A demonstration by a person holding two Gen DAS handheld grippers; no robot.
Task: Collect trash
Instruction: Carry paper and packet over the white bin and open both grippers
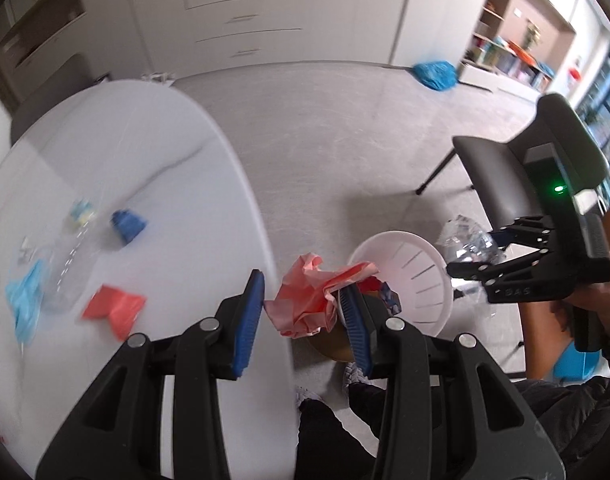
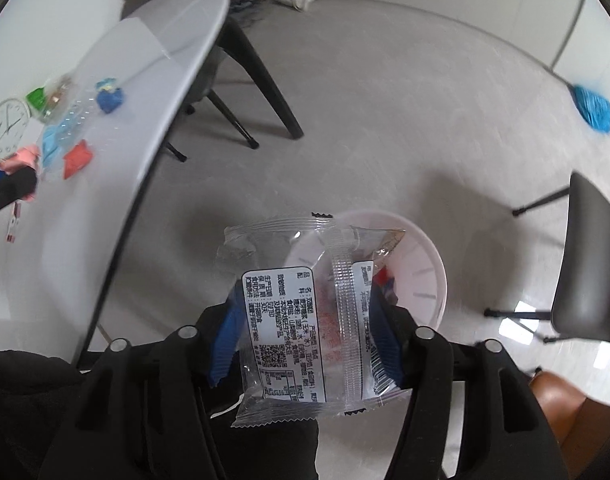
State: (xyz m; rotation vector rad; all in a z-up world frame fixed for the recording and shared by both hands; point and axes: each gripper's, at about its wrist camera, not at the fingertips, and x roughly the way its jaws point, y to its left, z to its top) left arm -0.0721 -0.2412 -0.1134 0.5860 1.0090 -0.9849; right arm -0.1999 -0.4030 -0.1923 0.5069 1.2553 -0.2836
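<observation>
My left gripper (image 1: 301, 316) is open; a crumpled pink paper (image 1: 309, 300) hangs between its blue pads, touching only the right pad, beside the white table's edge and next to the white bin (image 1: 433, 276). My right gripper (image 2: 305, 340) stands wide around a clear plastic food wrapper (image 2: 301, 308) with a printed label, above the white bin (image 2: 429, 268); whether the pads grip it is unclear. In the left wrist view the right gripper (image 1: 485, 256) holds that wrapper (image 1: 465, 240) over the bin. The bin holds some coloured trash.
The white table (image 1: 145, 168) carries a red scrap (image 1: 113, 308), blue scraps (image 1: 129, 224), a light blue mask (image 1: 25, 304) and a clear bottle (image 1: 69, 264). A wall clock (image 2: 7, 124) lies on it. A dark chair (image 1: 525, 176) stands right. A blue bag (image 1: 433, 74) lies on the floor.
</observation>
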